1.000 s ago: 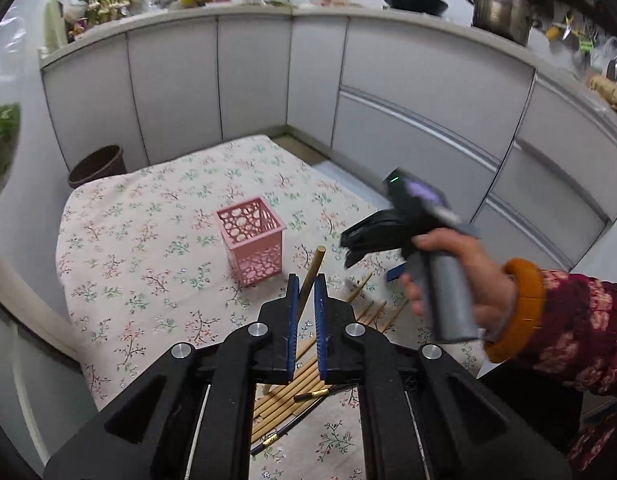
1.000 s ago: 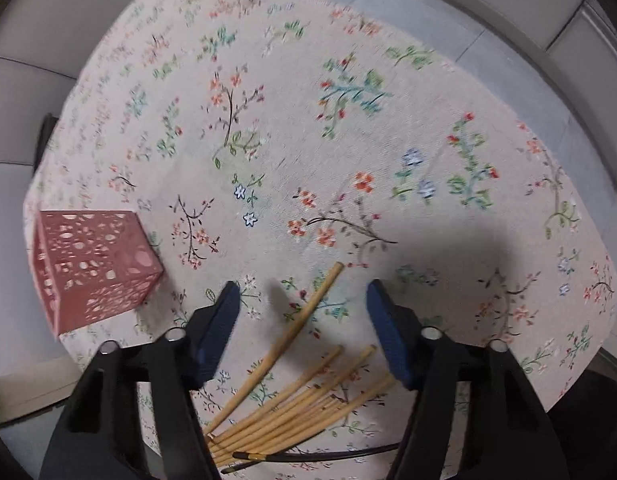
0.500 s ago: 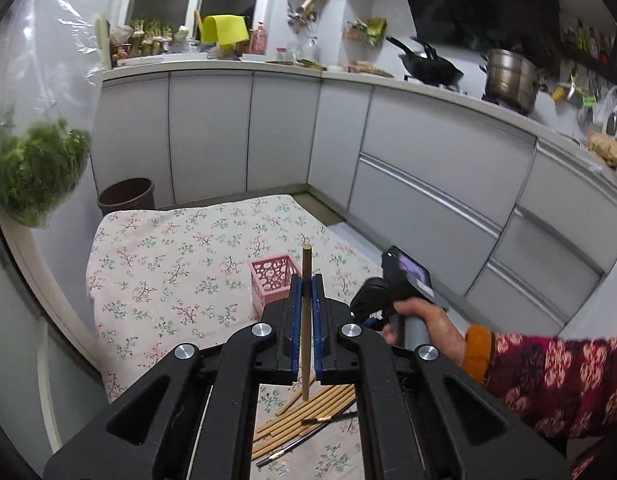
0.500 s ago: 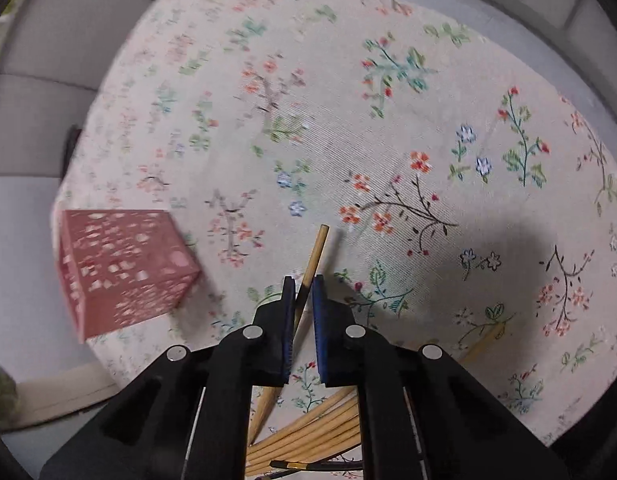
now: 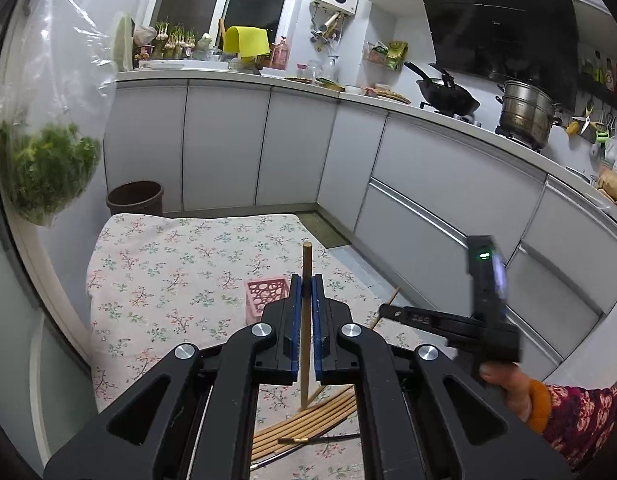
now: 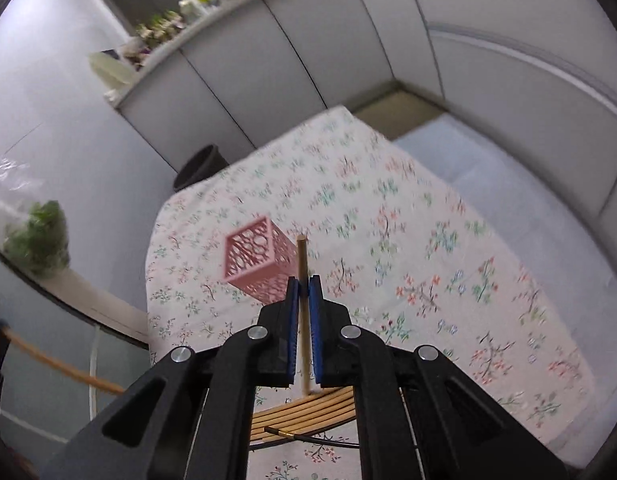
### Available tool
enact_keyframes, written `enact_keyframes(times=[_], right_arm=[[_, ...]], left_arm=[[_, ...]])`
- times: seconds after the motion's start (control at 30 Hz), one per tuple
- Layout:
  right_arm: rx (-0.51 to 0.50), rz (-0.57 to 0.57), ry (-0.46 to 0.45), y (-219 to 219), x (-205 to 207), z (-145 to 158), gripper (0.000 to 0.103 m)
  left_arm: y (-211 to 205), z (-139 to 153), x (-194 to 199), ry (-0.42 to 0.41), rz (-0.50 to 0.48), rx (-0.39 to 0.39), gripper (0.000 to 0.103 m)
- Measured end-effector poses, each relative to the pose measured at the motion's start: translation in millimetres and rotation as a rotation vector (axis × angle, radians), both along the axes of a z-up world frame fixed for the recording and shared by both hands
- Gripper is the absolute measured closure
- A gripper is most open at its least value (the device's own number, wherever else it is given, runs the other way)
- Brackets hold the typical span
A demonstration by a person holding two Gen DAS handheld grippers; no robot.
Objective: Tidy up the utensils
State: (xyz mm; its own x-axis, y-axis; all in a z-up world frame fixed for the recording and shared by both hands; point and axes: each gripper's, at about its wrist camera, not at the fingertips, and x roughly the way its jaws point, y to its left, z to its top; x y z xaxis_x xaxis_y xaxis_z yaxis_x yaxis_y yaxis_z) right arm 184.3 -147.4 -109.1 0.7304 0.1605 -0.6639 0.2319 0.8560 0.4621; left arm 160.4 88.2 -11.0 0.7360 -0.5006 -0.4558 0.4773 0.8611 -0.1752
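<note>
Chopsticks fill both claws. The left gripper [image 5: 306, 280] is closed on a bamboo chopstick [image 5: 307, 264], held upright between its blue pads, the top end poking above the fingertips and the lower end hanging just over the pile. The right gripper [image 6: 303, 282] is likewise clamped on a second chopstick [image 6: 302, 260], also upright. In the left view, the right gripper [image 5: 392, 312] sits to the right, with its stick tip slanting out past it. Below both claws, on the near part of the floral tablecloth [image 5: 168, 264], lies the bundle of remaining chopsticks [image 5: 308, 420] with a dark one [image 6: 308, 438] among them. The pink holder [image 5: 266, 292] stands just beyond the left claw; in the right view it [image 6: 256, 260] is to the left of the held stick.
</note>
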Motion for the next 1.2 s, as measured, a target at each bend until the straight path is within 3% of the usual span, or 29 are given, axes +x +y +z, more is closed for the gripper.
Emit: enact_keyframes(times=[0.23,0.43,0.67,0.87,1.0,1.13,1.2], right_arm=[[-0.107,0.010,-0.085,1.8,-14.7,33.2,0.097],[-0.096,-0.013,-0.165,-9.9,-16.2,64.6,0.097],[-0.119,-0.033,-0.293,-16.5,-6.9,109.6,0.097],[-0.113,-0.033,-0.321,-14.0,22.7,107.3,0.097],[-0.088,-0.030,-0.319,-9.8,44.7,98.1,0.097],[-0.100,-0.025,-0.325,-2.7,56.8,91.5,0.097],[-0.115,-0.017,-0.331,3.0,59.4,89.6,0.097]], left_arm=[[-10.5,10.4,11.1,0.006,0.044,-0.020,0.099],[-22.6,22.5,32.2,-0.018,0.107,-0.021,0.099],[-36.5,38.6,65.3,-0.100,0.200,-0.041,0.099],[-42.9,19.1,107.0,-0.118,0.264,-0.059,0.099],[-53.5,-14.7,124.9,-0.092,0.270,-0.008,0.098],[-32.1,-21.4,106.6,-0.115,0.317,-0.083,0.096],[-19.0,-13.7,96.6,-0.130,0.334,-0.123,0.085]])
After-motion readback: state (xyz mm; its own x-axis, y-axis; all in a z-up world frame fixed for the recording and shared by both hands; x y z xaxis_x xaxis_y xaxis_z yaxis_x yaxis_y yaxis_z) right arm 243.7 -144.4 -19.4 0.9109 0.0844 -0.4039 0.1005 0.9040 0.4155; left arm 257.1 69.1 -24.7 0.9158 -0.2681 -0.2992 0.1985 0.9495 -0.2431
